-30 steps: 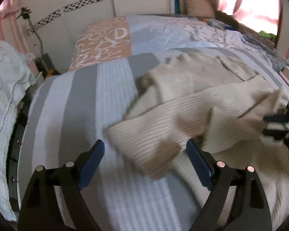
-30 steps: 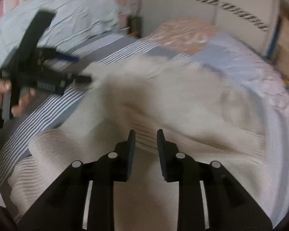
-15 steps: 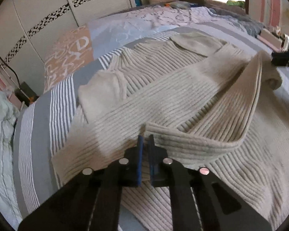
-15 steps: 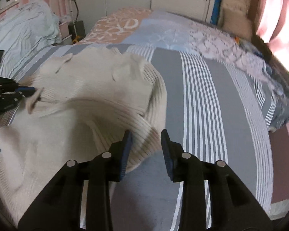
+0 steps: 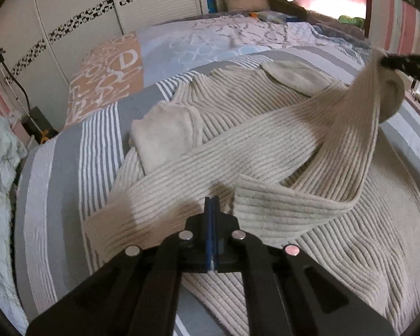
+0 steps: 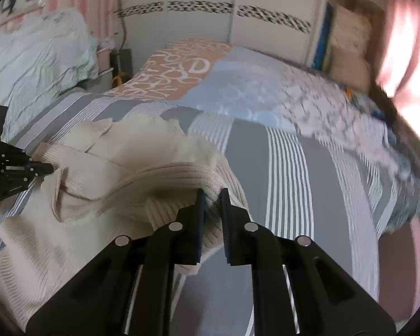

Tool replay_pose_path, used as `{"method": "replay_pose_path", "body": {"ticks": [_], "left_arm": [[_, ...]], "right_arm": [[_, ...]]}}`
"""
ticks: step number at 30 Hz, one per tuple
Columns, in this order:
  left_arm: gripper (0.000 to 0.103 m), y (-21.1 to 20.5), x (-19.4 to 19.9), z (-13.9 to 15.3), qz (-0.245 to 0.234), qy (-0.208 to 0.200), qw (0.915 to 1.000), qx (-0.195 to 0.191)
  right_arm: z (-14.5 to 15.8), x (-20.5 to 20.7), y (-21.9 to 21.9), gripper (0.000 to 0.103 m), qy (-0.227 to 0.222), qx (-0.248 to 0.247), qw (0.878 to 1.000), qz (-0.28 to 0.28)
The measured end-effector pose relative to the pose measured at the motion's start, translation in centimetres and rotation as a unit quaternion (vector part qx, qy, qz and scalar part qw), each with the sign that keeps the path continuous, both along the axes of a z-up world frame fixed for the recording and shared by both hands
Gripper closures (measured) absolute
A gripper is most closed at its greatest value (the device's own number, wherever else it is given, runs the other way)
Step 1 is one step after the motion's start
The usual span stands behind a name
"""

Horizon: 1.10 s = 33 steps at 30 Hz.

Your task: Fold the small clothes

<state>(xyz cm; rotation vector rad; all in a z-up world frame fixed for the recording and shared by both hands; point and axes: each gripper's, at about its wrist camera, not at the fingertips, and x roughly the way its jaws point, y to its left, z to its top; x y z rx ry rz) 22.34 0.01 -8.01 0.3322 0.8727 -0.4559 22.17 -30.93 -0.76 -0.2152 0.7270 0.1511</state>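
Note:
A beige ribbed knit garment [image 5: 266, 145] lies spread on the striped grey and white bed cover [image 5: 56, 182]. My left gripper [image 5: 211, 204] is shut low over its near part, and the right wrist view shows its tip [image 6: 28, 170] pinching a raised edge. My right gripper [image 6: 212, 196] is shut on a thick fold of the garment [image 6: 84, 224]. In the left wrist view it [image 5: 406, 64] holds that end lifted at the upper right. A ribbed band runs taut between the two grippers. Two smooth patches show on the knit.
A patterned orange and blue quilt [image 5: 182, 50] covers the far half of the bed. Crumpled pale green fabric [image 6: 42, 56] is heaped off the bed's left side, by a black stand with a cable [image 5: 33, 123]. White wardrobe doors [image 5: 98, 14] stand behind. The bed's right edge [image 6: 392, 210] drops off.
My left gripper went from wide open to shut at the garment's edge. My right gripper closed tighter on the fold and lifted that end, pulling the band taut.

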Motion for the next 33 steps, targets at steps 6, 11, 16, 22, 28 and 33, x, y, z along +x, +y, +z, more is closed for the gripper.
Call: {"method": "replay_pose_path", "body": {"ticks": [6, 11, 16, 22, 28, 33], "left_arm": [[0.102, 0.6, -0.6, -0.1, -0.013, 0.016, 0.9996, -0.020], [0.047, 1.3, -1.4, 1.1, -0.010, -0.002, 0.9997, -0.024], [0.025, 1.6, -3.5, 3.0, -0.055, -0.021, 0.9972, -0.047], [0.025, -1.2, -5.3, 0.4, -0.138, 0.002, 0.9904, -0.015], [0.040, -3.6, -7.0, -2.8, -0.189, 0.020, 0.9810, 0.038], [0.082, -2.6, -3.9, -2.1, -0.145, 0.060, 0.9876, -0.002]], "right_arm": [[-0.9, 1.2, 1.9, 0.091, 0.007, -0.016, 1.000, 0.014], [-2.0, 1.5, 1.0, 0.091, 0.015, -0.005, 1.000, 0.002], [-2.2, 1.5, 0.5, 0.091, 0.016, 0.001, 1.000, 0.001], [-2.4, 1.8, 0.4, 0.091, 0.020, 0.007, 1.000, -0.001], [-2.6, 2.0, -0.1, 0.090, 0.025, 0.011, 1.000, -0.007], [-2.5, 2.3, -0.2, 0.090, 0.031, 0.019, 0.999, -0.004]]}}
